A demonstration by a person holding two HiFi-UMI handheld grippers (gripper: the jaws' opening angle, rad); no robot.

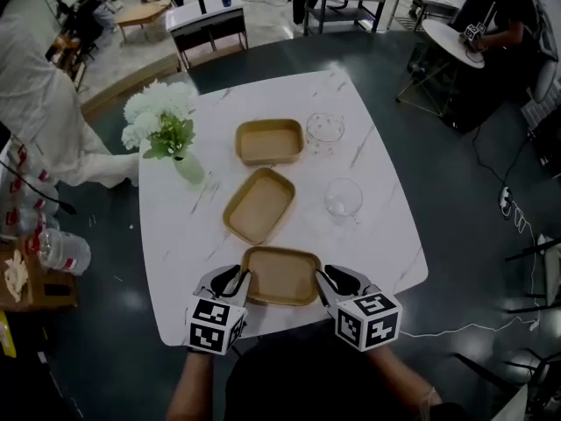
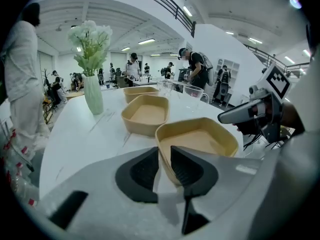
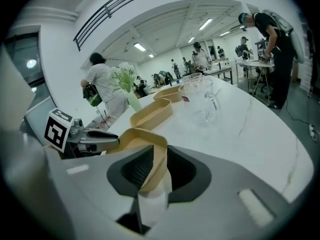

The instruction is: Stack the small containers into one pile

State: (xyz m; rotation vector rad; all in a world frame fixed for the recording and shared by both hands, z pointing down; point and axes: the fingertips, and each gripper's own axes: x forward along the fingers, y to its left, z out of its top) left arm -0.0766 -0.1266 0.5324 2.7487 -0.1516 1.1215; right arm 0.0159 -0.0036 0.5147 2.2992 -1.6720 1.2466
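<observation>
Three tan paper containers lie in a row on the white marble table (image 1: 184, 244): a near one (image 1: 280, 274), a middle one (image 1: 259, 205) and a far one (image 1: 269, 141), none stacked. My left gripper (image 1: 235, 281) straddles the near container's left rim, and its jaws stand a little apart, the wall (image 2: 200, 139) leaning against the inner jaw. On the opposite rim, my right gripper (image 1: 331, 283) has the thin wall (image 3: 145, 134) between its jaws (image 3: 160, 156) with gaps on both sides. Both grippers are open, and the container rests on the table.
A vase of white flowers (image 1: 166, 125) stands at the table's left. A glass bowl (image 1: 325, 130) and a glass cup (image 1: 343, 197) sit right of the containers. A person in white (image 1: 44, 121) stands close at the left. Other tables and people fill the room behind.
</observation>
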